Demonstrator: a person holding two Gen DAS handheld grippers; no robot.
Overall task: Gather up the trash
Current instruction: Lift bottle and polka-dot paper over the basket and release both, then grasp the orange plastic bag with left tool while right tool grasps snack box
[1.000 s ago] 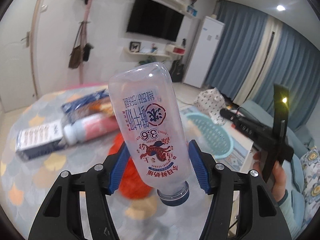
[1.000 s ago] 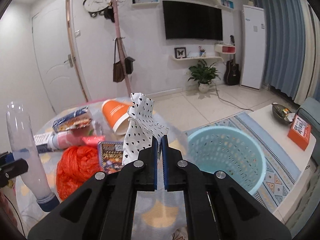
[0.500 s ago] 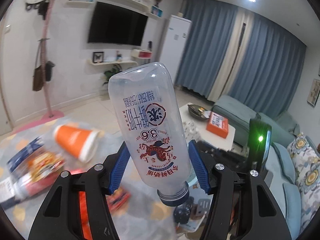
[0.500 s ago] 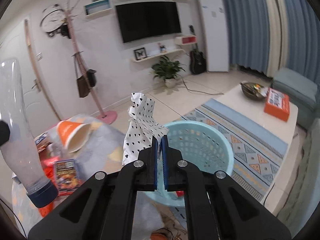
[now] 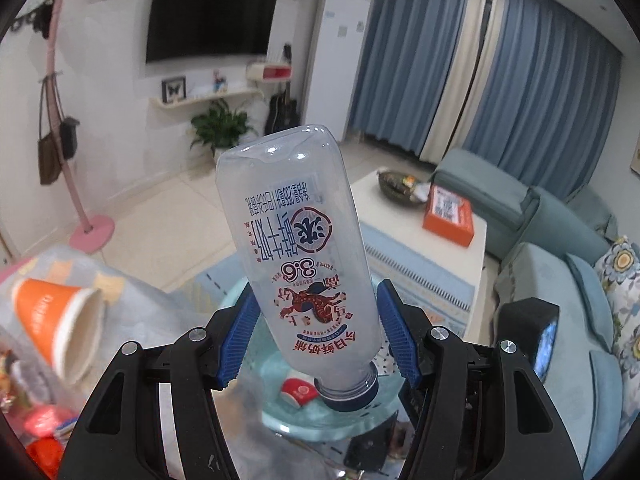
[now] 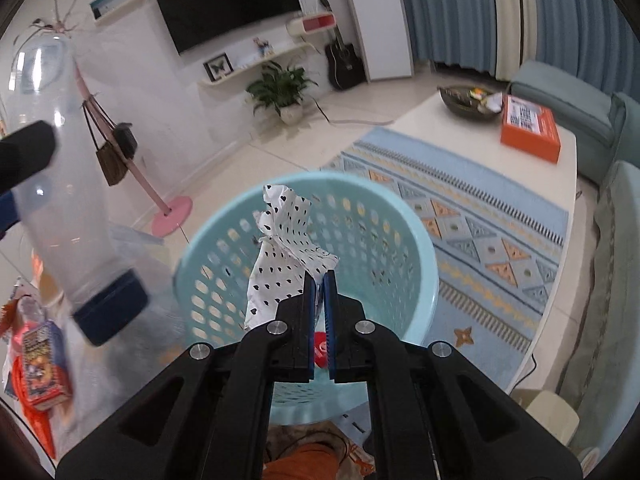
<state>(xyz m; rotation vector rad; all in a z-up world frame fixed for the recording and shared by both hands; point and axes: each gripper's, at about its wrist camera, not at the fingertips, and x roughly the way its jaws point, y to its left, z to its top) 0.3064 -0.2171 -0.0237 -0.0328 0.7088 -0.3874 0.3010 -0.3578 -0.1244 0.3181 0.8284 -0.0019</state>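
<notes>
Both pieces of trash hang over the round light-blue plastic basket point(image 6: 416, 248), so the dropping step is in hand; next the fingers must open. The left gripper point(image 5: 318, 338) clamps the clear plastic milk bottle point(image 5: 296, 248), long axis nearly upright, blue cap pointing down. The right gripper point(image 6: 319, 292), almost closed, pinches the white black-dotted paper bag point(image 6: 284, 256).

Bottle point(image 5: 304, 264) hides most of the basket point(image 5: 280, 420); table clutter point(image 5: 36, 400) seemingly blurred.

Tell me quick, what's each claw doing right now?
Left gripper: closed on the plastic bottle.
Right gripper: closed on the spotted wrapper.
</notes>
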